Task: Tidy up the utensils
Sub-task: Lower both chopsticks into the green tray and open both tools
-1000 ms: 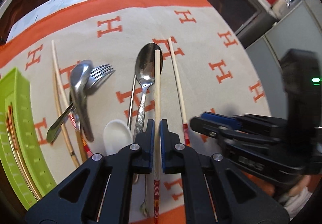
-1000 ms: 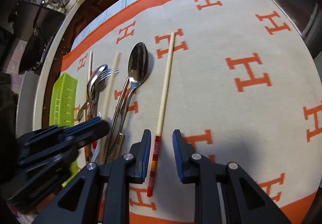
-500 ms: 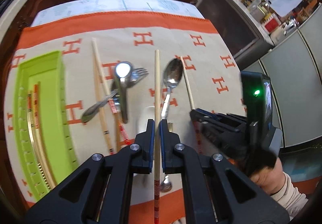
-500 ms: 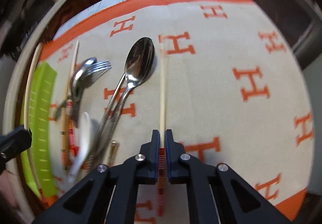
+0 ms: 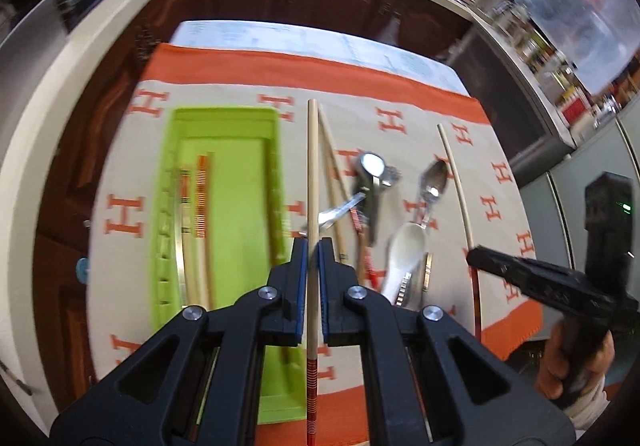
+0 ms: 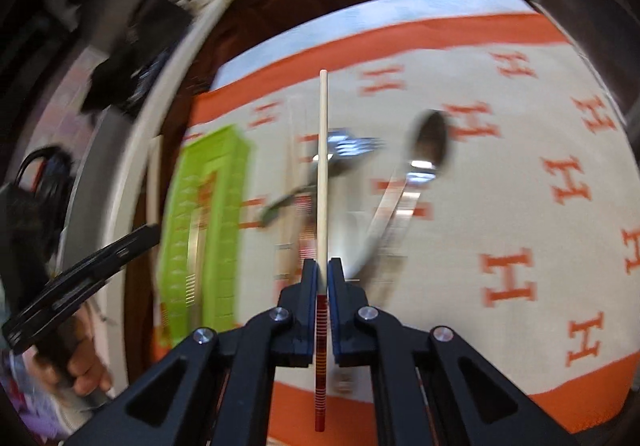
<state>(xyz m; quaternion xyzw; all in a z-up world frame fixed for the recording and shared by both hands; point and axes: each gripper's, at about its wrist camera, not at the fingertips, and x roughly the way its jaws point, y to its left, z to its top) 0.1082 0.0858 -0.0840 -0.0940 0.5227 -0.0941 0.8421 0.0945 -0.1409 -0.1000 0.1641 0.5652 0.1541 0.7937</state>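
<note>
While both tongs clamp a chopstick each, they now ride higher over the cloth point(image 5: 224, 85) than half a second ago, so more of the table shows. Left tongs point(image 5: 313, 250) are narrowed on a pale chopstick point(image 5: 312, 173), held near its red-banded end; the stick runs straight from 6 to 12 o'clock, bare tip at 12. Right tongs point(image 6: 322, 270) pinch a second chopstick point(image 6: 322, 165) the same way, red-striped end at 6, tip at 12. A second ago the right jaws stood apart around that stick as it lay on the cloth.

The green tray point(image 5: 224, 113), earlier at the 9 o'clock edge of the left view, now sits just left of the held stick, its long axis also 6 to 12. Only the left view shows clearly what lies in it: two chopsticks point(image 5: 200, 205) lengthwise along its left side. That view also shows the white spoon point(image 5: 406, 250) at 3 o'clock of the tongs, the crossed fork and spoons point(image 5: 370, 181), and the right tongs with a hand point(image 5: 576, 362) at 4 o'clock. The right view is blurred; it shows the big steel spoon point(image 6: 430, 137) at 1 o'clock and the left tongs at 8 o'clock
</note>
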